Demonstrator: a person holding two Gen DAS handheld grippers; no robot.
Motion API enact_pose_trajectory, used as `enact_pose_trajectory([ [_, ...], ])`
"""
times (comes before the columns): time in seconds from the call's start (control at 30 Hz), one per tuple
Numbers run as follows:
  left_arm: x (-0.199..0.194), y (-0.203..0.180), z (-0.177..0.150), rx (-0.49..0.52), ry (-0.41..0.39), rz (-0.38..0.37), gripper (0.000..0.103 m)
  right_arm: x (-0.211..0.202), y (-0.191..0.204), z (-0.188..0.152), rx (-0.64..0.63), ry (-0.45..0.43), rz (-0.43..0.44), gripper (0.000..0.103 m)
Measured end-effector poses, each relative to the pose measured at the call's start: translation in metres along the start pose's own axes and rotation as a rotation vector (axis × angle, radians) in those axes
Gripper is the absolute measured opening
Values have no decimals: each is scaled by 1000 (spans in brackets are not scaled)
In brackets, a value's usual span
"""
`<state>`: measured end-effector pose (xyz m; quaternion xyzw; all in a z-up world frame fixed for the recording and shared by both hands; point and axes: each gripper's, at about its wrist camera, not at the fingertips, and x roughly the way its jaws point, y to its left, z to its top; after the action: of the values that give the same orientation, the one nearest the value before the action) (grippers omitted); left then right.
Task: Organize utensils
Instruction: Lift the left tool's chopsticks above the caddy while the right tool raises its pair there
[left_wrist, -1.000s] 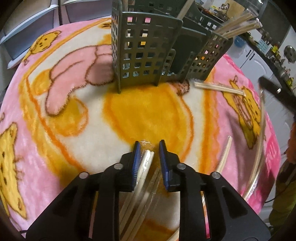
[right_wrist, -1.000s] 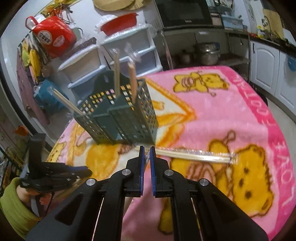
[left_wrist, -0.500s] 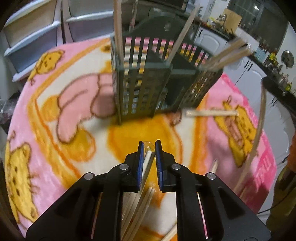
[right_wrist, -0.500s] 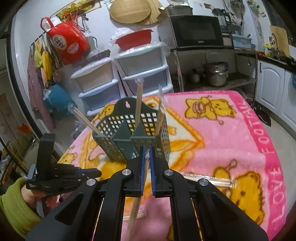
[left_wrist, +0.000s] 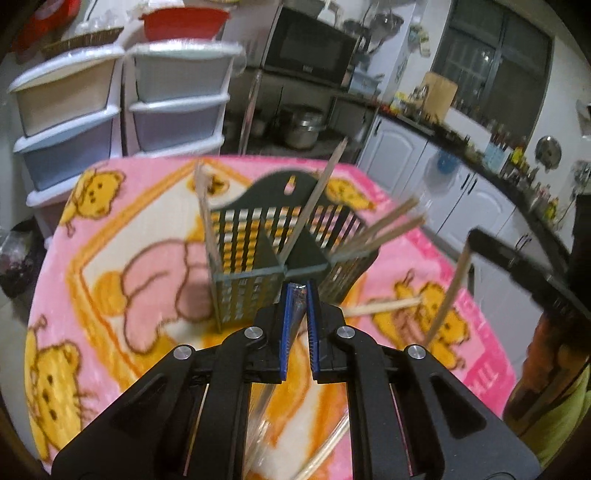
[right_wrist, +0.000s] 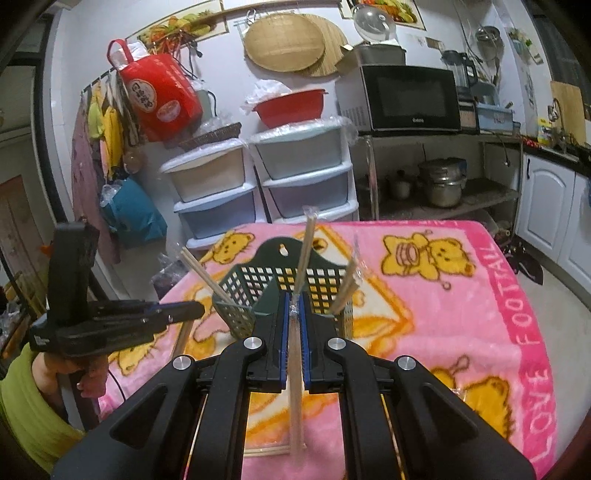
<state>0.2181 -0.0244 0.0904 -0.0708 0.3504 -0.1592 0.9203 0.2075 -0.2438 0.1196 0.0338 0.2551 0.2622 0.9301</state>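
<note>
left hand-held gripper (left_wrist: 298, 291) and right hand-held gripper (right_wrist: 294, 300) each clamping cellophane-wrapped chopsticks (right_wrist: 295, 376), perforated green plastic caddy (right_wrist: 325, 280), fuzzy pink blanket (right_wrist: 461, 317)

Blanket-covered table (right_wrist: 461, 295): caddy (right_wrist: 258, 291), wrapped chopsticks (left_wrist: 380, 307).

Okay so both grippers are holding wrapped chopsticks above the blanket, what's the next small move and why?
Probably carry the right gripper forward and lower its wrapped chopsticks into the green basket. It is shut on them, they hang clear of the blanket, and the basket sits just ahead with other pairs already standing inside.
</note>
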Motion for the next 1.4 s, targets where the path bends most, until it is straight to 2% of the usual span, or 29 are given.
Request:
enact_pose_trajectory([
  [0.27,-23,-10,30,-20,-100,-39,3,-7,11,11,-30,-30,10,6],
  [0.8,-41,-32,63,13,-183,-84,3,-18,28,34,-52,-106,36,6],
  [1.2,-48,-38,81,24,-229,-83,3,-24,40,57,-79,-167,46,6],
  [1.4,-55,-37,94,15,-279,-62,3,-26,47,73,-111,-212,36,5],
])
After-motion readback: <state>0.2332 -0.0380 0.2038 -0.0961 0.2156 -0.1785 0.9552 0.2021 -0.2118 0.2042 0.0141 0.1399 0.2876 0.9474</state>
